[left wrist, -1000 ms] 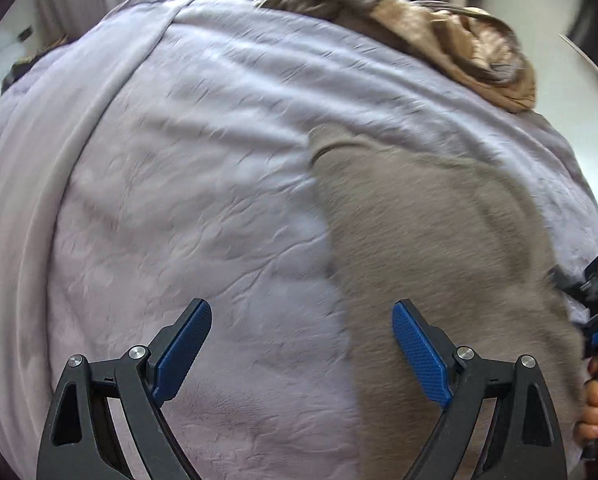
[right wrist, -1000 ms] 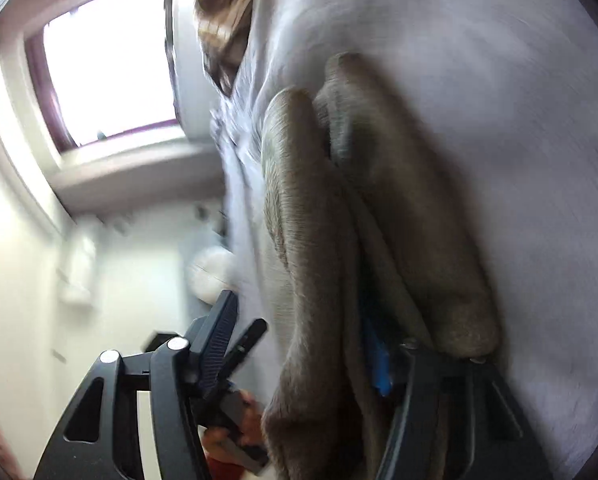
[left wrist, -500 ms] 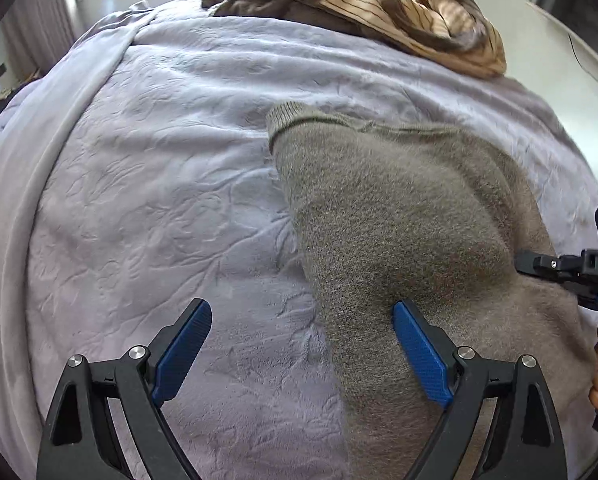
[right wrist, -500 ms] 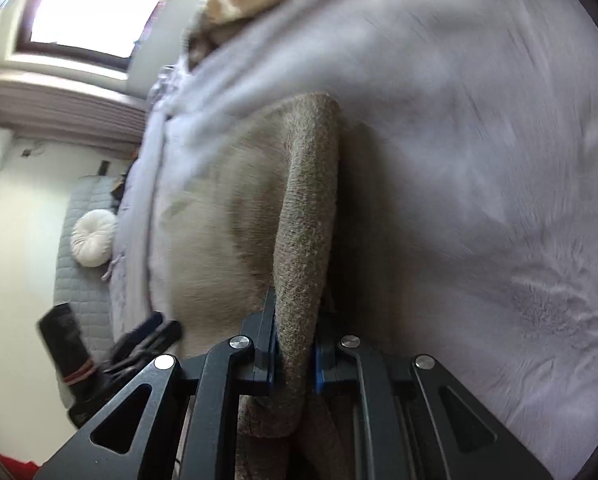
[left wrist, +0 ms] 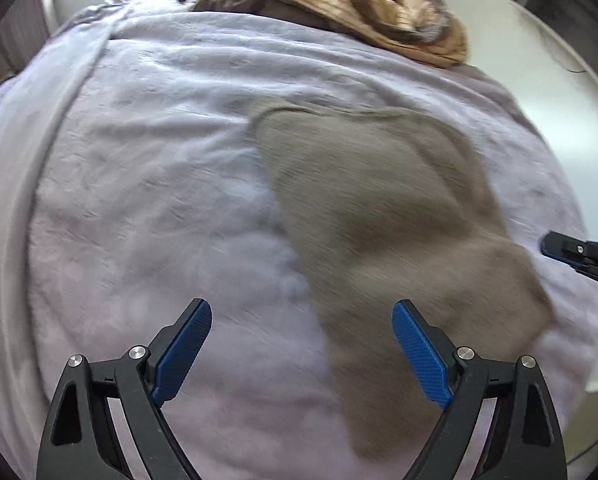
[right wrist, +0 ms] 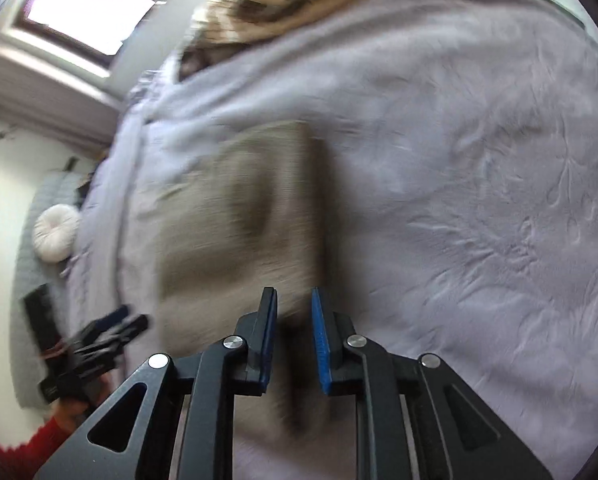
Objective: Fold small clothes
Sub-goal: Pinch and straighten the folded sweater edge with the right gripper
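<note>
From your left wrist camera, your left gripper (left wrist: 302,354) has its jaws spread wide with nothing between them, hovering over the near part of the bed (left wrist: 147,184). The grey-brown knit garment (left wrist: 383,216) lies on the lavender bedspread to the right of centre, and the right blue pad (left wrist: 417,354) sits above its near edge. At the far right, your right gripper (left wrist: 575,254) shows just beside the garment's right edge. A heap of tan striped clothes (left wrist: 363,12) lies at the far end of the bed.

From your right wrist camera, your right gripper (right wrist: 293,340) has its jaws narrowly parted, with nothing pinched between the pads; the garment (right wrist: 239,216), blurred, lies just beyond and under them. Your left gripper (right wrist: 99,338) appears at the near left, off the garment's left side. A round white cushion (right wrist: 57,232) sits at the left.
</note>
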A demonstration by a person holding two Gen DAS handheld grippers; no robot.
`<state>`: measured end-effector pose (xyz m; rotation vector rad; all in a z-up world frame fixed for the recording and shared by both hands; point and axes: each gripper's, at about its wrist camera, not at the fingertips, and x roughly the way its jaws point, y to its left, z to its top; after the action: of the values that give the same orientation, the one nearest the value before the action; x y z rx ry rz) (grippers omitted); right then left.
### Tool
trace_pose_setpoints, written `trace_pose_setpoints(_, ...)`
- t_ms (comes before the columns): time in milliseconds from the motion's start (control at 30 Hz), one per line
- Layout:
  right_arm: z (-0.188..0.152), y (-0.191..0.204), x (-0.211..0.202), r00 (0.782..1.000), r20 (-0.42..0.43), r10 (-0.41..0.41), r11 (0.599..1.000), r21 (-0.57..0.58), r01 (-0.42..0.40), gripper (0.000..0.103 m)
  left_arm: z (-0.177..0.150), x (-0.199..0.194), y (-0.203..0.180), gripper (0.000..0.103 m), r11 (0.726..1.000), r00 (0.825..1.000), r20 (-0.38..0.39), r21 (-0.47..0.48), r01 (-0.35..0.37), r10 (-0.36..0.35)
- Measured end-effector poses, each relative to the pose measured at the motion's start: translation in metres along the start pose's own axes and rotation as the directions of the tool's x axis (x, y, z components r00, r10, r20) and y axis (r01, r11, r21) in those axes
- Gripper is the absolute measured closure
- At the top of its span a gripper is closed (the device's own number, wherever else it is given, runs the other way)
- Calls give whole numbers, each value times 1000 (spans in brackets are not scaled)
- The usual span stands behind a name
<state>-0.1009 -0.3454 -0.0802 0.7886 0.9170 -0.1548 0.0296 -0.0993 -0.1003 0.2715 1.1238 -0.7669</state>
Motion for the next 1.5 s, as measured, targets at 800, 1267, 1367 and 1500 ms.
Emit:
trace_pose_setpoints(800,-52,-24,39,972,-172,-157,986,29,165,103,-50,34,-17,10,998,980,-198,-70,4,-18)
trace_pose_setpoints(1267,-45,-24,16,946,-231,-228,967,62,248,97,-45,3,-8,10,986,966,-247,-125,-112,79)
trace_pose_setpoints(1367,-42,-23,11,945,-239,-224,968,54,244,97,-46,-5,-9,10,981,963,-251,-137,-136,98)
trace_pose_setpoints(1500,-36,-17,8,946,-251,-206,975,35,221,97,-43,-13,-15,10,976,960,-254,-154,-156,114)
